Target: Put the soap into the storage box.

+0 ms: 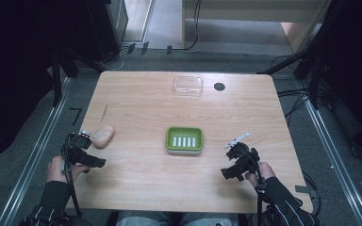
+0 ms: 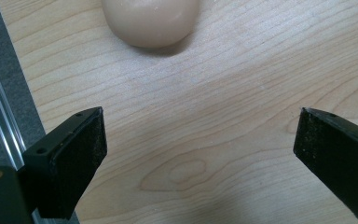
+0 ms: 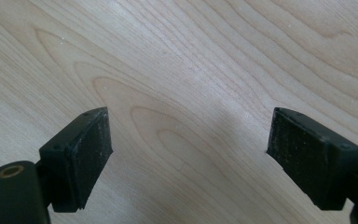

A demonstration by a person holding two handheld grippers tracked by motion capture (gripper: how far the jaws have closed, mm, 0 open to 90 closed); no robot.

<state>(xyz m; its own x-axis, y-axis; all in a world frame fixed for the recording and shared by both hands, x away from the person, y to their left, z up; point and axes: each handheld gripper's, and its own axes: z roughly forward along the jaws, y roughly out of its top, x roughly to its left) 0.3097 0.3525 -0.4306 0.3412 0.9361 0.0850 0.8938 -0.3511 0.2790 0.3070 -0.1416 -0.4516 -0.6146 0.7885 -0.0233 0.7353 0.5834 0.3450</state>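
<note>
A beige bar of soap (image 1: 102,136) lies on the wooden table (image 1: 141,103) at the left. A green soap dish (image 1: 184,140) with a ribbed white inset stands in the middle. My left gripper (image 1: 86,140) sits just short of the soap, near the table's left edge. In the left gripper view the soap (image 2: 150,21) lies ahead of the left gripper (image 2: 200,140), whose jaws stand wide apart over bare wood. My right gripper (image 1: 233,148) hovers right of the dish. The right gripper view has that gripper (image 3: 189,140) open too, with nothing between its jaws.
A clear plastic lid or box (image 1: 188,86) rests near the far edge, with a small black disc (image 1: 219,86) beside it. A thin stick-like mark (image 1: 105,112) lies behind the soap. Metal rails (image 1: 37,150) run along the floor on both sides.
</note>
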